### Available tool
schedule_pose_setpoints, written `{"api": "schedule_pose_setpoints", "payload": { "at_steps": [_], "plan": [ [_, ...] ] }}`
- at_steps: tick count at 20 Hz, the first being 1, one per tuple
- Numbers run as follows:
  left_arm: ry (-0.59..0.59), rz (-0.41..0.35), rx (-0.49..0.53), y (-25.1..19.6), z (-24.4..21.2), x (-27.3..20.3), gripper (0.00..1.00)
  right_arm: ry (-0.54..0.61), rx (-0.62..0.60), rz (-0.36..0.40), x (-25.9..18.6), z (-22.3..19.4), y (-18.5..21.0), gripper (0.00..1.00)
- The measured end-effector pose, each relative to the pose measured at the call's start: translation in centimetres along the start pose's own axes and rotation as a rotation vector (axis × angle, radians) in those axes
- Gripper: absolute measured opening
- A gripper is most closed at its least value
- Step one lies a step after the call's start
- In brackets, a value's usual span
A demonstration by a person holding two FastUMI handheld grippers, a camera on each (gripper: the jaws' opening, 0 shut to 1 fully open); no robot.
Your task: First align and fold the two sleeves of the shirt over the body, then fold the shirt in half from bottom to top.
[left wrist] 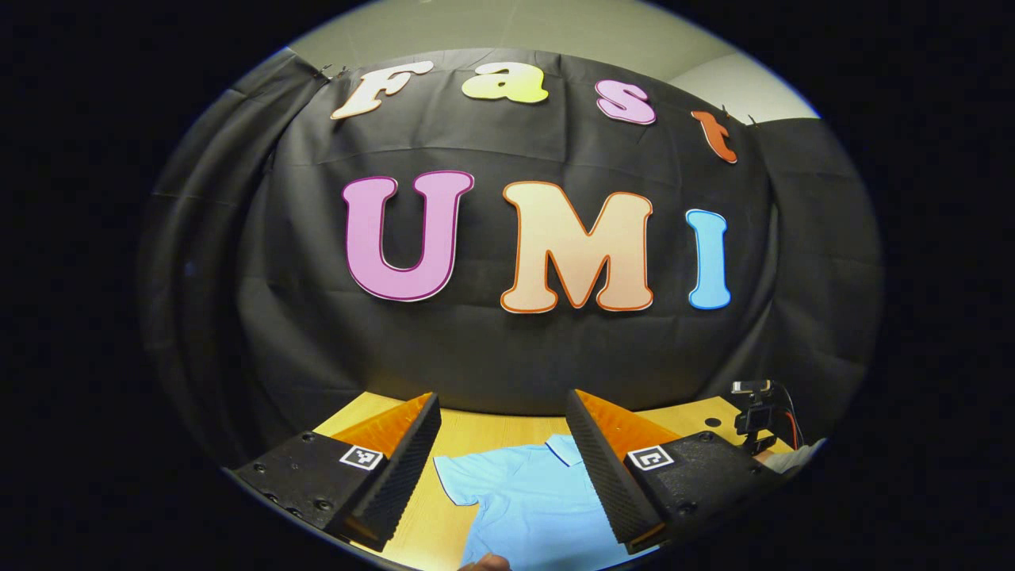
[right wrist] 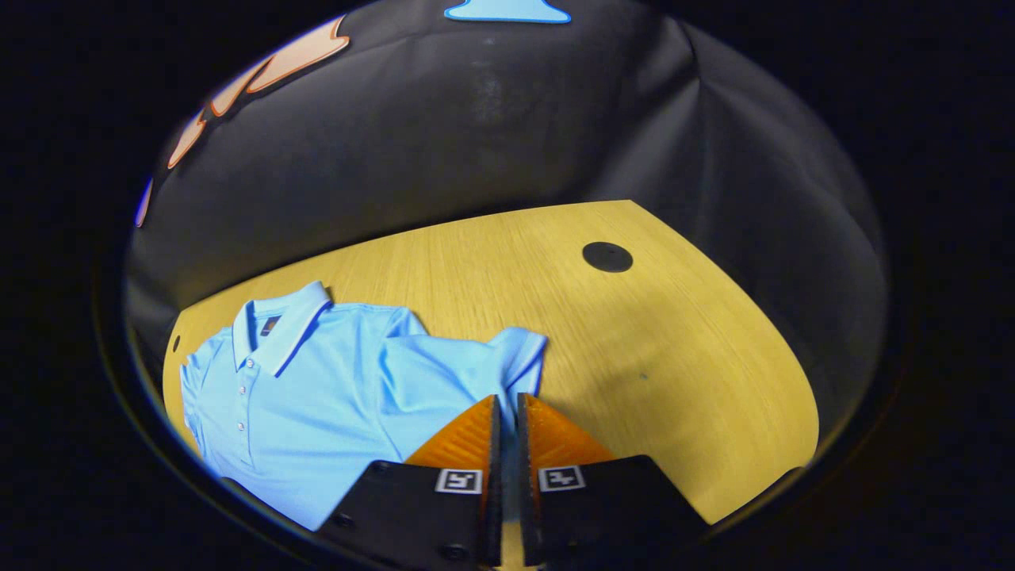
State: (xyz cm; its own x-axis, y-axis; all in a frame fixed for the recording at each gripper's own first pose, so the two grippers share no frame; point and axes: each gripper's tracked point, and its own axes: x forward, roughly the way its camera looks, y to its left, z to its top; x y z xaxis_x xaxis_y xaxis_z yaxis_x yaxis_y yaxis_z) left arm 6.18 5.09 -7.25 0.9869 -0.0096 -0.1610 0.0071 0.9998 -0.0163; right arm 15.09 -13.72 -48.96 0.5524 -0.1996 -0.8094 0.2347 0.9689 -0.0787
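The light-blue polo shirt (right wrist: 317, 381) lies flat on the wooden table (right wrist: 634, 333); the right gripper (right wrist: 505, 412) pinches its sleeve (right wrist: 507, 353) — first fold in hand, needing a carry across the body; the left gripper (left wrist: 503, 444) hovers wide open, empty.

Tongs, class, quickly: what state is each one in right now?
Left tongs: open, holding nothing, above the shirt.
Right tongs: closed on the shirt's sleeve.

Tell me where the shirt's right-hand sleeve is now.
In the right gripper view, the sleeve lies on the wooden table, right of the shirt body, its cuff pinched in the right gripper.
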Motion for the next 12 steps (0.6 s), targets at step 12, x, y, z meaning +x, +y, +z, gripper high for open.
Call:
{"api": "schedule_pose_setpoints", "payload": {
  "at_steps": [12],
  "plan": [
    [0.011, 0.025, -0.025, 1.7, -0.5, -0.3, 0.96, -0.1, 0.11, 0.178, -4.8, 4.0, 7.4, 0.02]
  ]
}}
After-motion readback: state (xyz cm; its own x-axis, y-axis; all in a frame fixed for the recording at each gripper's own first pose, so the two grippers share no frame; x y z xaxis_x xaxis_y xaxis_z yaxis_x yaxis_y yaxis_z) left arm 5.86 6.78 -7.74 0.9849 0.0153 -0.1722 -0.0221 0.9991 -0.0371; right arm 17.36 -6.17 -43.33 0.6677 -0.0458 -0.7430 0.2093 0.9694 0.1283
